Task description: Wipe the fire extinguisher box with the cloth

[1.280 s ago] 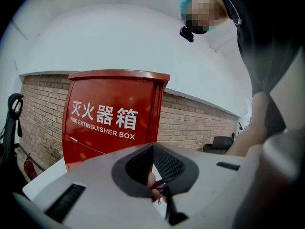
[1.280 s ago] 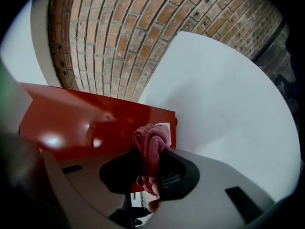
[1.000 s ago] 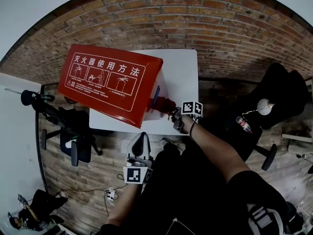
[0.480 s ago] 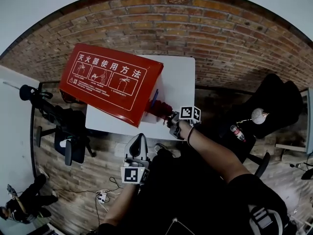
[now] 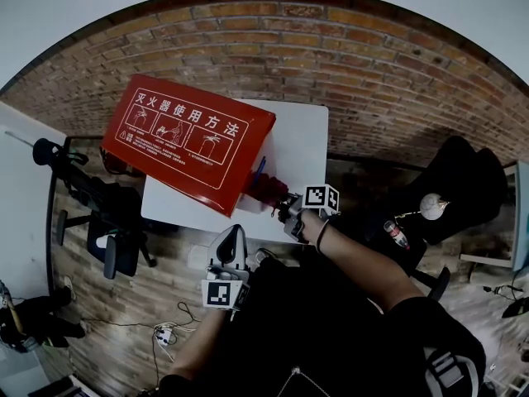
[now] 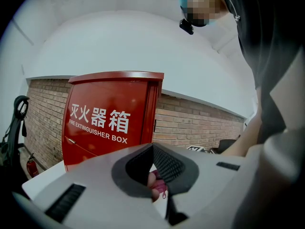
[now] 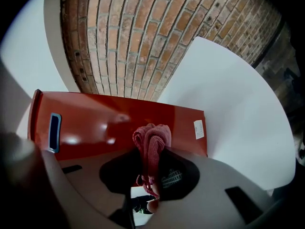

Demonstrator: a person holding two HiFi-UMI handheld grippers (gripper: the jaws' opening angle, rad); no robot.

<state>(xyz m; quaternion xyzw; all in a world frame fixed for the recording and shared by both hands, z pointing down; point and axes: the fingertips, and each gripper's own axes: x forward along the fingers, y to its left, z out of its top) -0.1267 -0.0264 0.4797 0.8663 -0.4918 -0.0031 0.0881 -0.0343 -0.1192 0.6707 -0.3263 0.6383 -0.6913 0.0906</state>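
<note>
Holding a bunched pink cloth (image 7: 151, 140) up to the tall red metal fire extinguisher box (image 5: 186, 139)

Right gripper (image 5: 287, 208) is clenched on the cloth, a wad left proud of the jaws, seemingly so that fabric, not plastic, meets the box's narrow side; contact cannot be confirmed; the box stands upright on the white table (image 5: 302, 139) by the brick wall (image 5: 331, 48); the left gripper (image 5: 231, 251) hangs off the table's near edge, jaws drawn together on nothing, probably kept clear of the wiping.
</note>
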